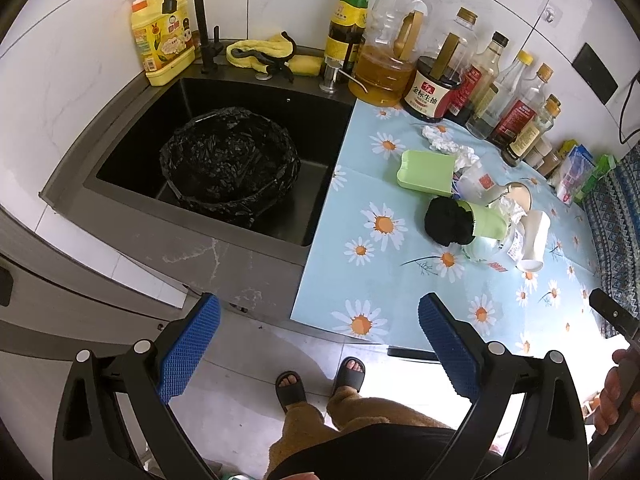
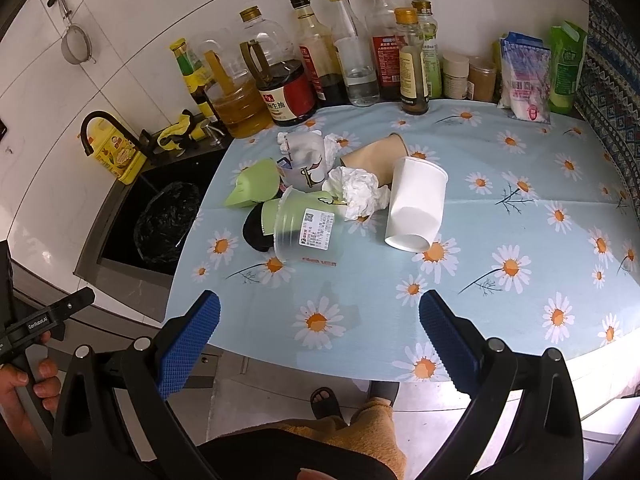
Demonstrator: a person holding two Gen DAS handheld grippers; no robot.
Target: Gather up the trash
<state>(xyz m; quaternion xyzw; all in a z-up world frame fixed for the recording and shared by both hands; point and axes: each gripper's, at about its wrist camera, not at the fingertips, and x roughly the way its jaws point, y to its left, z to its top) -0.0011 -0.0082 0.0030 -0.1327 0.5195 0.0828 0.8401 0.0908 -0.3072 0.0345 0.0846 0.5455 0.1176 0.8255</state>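
Note:
A heap of trash lies on the daisy-print counter [image 2: 500, 184]: a white paper cup [image 2: 416, 204] on its side, a clear plastic cup with a label [image 2: 308, 226], crumpled tissue [image 2: 360, 190], a brown paper cup [image 2: 376, 158], a green box [image 2: 254, 184] and a black wad [image 2: 254, 228]. The heap also shows in the left wrist view, with the green box [image 1: 428, 170] and black wad [image 1: 448, 220]. A bin lined with a black bag [image 1: 230, 160] sits in the sink [image 1: 132, 128]. My left gripper [image 1: 320, 344] is open and empty, before the counter edge. My right gripper [image 2: 320, 344] is open and empty, short of the heap.
Oil and sauce bottles [image 2: 288, 80] line the back wall. Packets [image 2: 524, 80] stand at the back right. A yellow detergent bottle [image 1: 160, 36], a black tap [image 1: 192, 12] and a yellow cloth [image 1: 264, 54] sit behind the sink. My feet [image 1: 320, 380] are on the floor below.

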